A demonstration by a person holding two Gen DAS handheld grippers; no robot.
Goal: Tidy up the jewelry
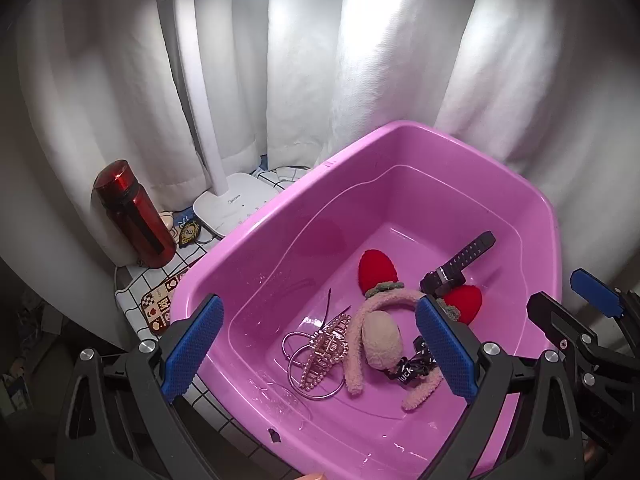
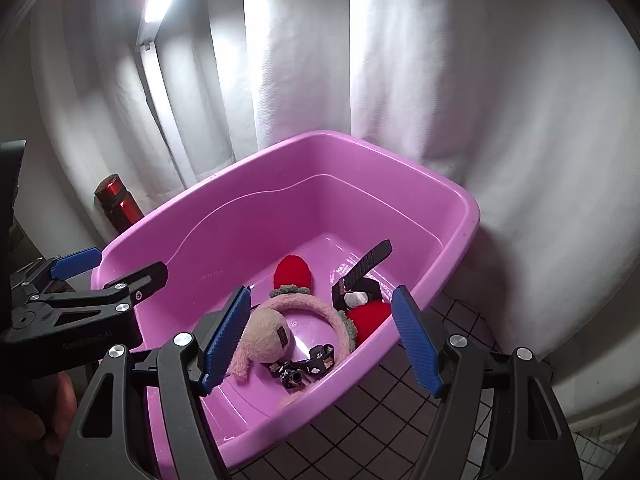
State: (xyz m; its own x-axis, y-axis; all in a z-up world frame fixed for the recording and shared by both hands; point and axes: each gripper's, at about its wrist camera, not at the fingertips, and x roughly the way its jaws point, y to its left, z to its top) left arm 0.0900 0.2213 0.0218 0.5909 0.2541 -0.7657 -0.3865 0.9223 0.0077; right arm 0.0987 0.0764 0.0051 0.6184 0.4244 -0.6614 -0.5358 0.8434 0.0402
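Note:
A pink plastic basin (image 1: 280,200) holds the jewelry. Inside lie a fuzzy pink headband (image 1: 392,298) with red strawberry ears, a black watch (image 1: 460,264), a rose-gold hair claw (image 1: 324,352), silver bangles (image 1: 292,344) and a black printed ribbon (image 1: 408,366). My left gripper (image 1: 320,350) hovers open over the basin's near side, with nothing between its blue pads. My right gripper (image 2: 320,338) also stands open above the headband (image 2: 308,304), watch (image 2: 364,268) and ribbon (image 2: 312,364), touching none of them. Each gripper shows at the edge of the other's view.
A red bottle (image 1: 132,220) and a white desk lamp base (image 1: 236,204) stand left of the basin on a grid-patterned cloth (image 1: 160,304). White curtains (image 1: 400,60) hang close behind. A hand (image 2: 40,420) holds the left gripper.

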